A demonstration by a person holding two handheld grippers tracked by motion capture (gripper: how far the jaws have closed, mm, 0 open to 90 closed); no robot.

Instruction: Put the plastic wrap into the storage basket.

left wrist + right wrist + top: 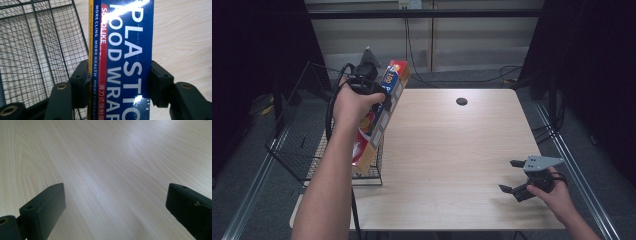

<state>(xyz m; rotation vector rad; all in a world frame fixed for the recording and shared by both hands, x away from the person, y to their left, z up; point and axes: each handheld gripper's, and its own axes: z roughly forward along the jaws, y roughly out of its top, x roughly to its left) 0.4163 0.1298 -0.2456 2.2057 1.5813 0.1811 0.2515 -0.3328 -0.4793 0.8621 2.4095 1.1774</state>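
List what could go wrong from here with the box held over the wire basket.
1. The left hand-held gripper clamps the long plastic wrap box across its narrow width, and the box tilts. It might pivot or slip between the jaws.
2. The box's lower end sits at the wire basket rim by the table edge. It could catch on the wires, or tip outside.
3. The right hand-held gripper is open, far across the table, so it likely can't steady the box quickly.

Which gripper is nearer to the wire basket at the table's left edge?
Left. The left gripper holds a plastic wrap box right over the wire basket. The right gripper sits open, low over the table, far across from the basket.
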